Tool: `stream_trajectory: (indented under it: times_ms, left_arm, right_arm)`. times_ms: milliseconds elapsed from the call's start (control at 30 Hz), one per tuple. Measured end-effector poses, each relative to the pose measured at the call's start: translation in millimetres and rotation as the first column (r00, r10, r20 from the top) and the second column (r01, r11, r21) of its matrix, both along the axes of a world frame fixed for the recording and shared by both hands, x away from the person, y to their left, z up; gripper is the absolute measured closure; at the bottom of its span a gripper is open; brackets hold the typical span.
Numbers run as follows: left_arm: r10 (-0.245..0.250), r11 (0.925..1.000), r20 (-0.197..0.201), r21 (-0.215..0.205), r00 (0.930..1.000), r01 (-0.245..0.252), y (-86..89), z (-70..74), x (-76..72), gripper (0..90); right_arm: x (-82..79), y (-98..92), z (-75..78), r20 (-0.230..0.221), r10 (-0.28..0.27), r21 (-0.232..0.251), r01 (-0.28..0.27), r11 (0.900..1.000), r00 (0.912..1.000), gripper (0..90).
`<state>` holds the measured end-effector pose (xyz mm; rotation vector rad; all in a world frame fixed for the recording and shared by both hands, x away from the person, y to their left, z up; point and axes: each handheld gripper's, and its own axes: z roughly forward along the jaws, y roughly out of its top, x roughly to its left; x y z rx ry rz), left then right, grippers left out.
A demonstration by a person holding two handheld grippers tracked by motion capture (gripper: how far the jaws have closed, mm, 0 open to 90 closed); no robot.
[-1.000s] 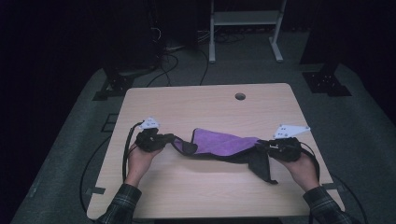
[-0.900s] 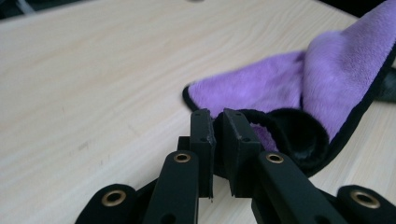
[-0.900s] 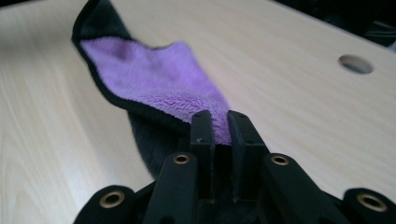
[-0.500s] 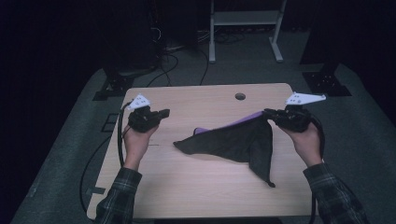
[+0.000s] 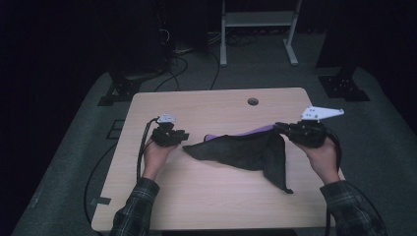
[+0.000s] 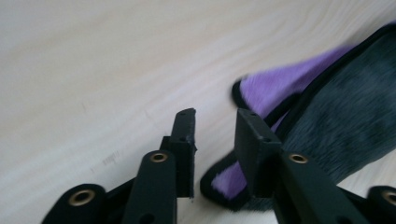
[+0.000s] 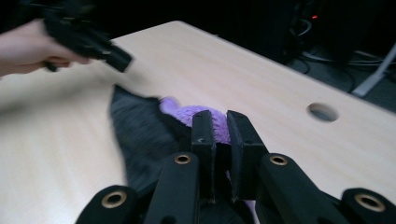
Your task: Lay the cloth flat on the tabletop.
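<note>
The dark grey fleece cloth with purple underside and black trim (image 5: 246, 151) lies spread across the middle of the light wooden table (image 5: 216, 201), its right corner lifted. The right gripper (image 5: 281, 127) pinches that corner between nearly closed jaws. The left gripper (image 5: 184, 136) sits just beside the cloth's left corner; its jaws have just been opening, parted with nothing clamped.

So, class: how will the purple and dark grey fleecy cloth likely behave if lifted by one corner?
Probably floppy: the purple and dark grey fleecy cloth sags from the right gripper clamped on its corner. Likely light, since one pinch carries it. Its pile looks grippy, not slippery.
</note>
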<state>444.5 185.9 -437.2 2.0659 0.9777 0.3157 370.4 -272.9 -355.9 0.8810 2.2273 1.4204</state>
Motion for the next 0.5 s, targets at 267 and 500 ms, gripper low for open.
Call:
stream_trajectory:
  times_ms: [267,500]
  left_arm:
    - [-0.042,0.9974,-0.078,0.055,0.996,0.046,-10.3,-17.1,-1.0,61.3]
    - [-0.084,0.9873,-0.1,0.126,0.9915,0.096,-14.6,-21.9,-12.6,59.1]
  right_arm:
    - [-34.7,-14.1,-27.6,-0.066,0.024,-0.033,-0.027,0.999,0.9975,81.2]
    - [-35.4,-21.1,-38.0,-0.094,0.007,-0.044,-0.011,0.999,0.9956,81.2]
